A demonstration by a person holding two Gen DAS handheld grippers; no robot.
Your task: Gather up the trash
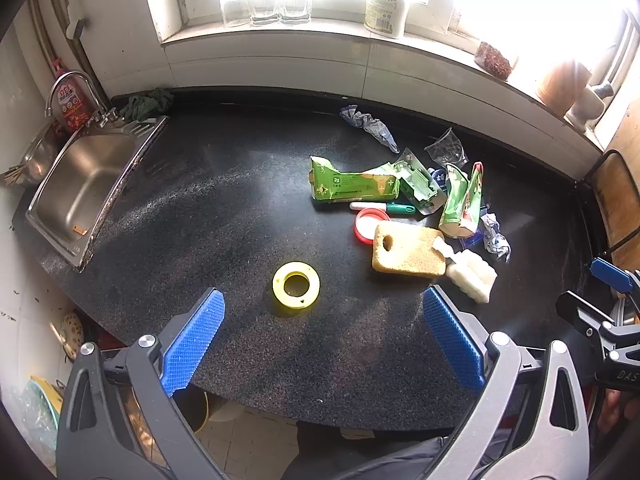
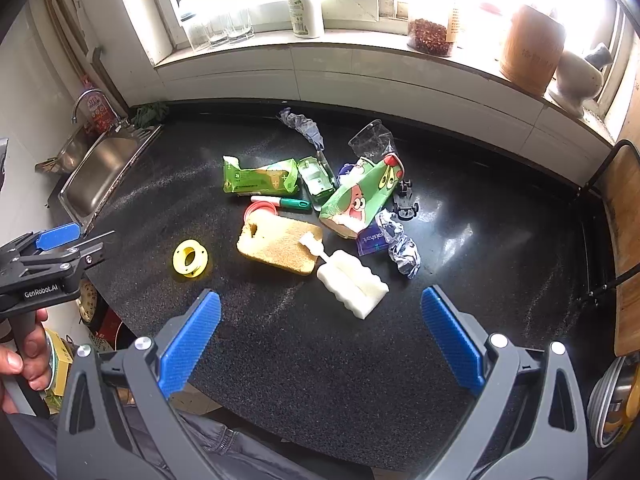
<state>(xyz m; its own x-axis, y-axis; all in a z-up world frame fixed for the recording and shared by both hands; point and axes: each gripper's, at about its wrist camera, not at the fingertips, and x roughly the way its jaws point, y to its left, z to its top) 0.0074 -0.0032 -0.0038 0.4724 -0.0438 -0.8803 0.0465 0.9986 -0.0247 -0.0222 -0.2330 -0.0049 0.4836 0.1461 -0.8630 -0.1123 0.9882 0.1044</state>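
Trash lies in a heap on the black counter (image 1: 224, 208): a green wet-wipe pack (image 1: 352, 184), a green snack bag (image 2: 360, 200), a torn green box (image 2: 318, 178), crumpled paper (image 2: 404, 254), a crumpled blue-grey wrapper (image 2: 302, 124) and a clear plastic cup (image 2: 372, 138). A yellow tape ring (image 1: 296, 288) lies nearer. My left gripper (image 1: 322, 312) is open and empty, just short of the ring. My right gripper (image 2: 320, 316) is open and empty, in front of a white sponge brush (image 2: 352, 278).
A tan sponge (image 2: 280, 246), a red lid (image 1: 370, 224), a green pen (image 2: 296, 203) and a toy car (image 2: 406, 200) lie among the trash. A steel sink (image 1: 84, 188) is at left. Jars and a bottle (image 2: 306, 4) stand on the windowsill.
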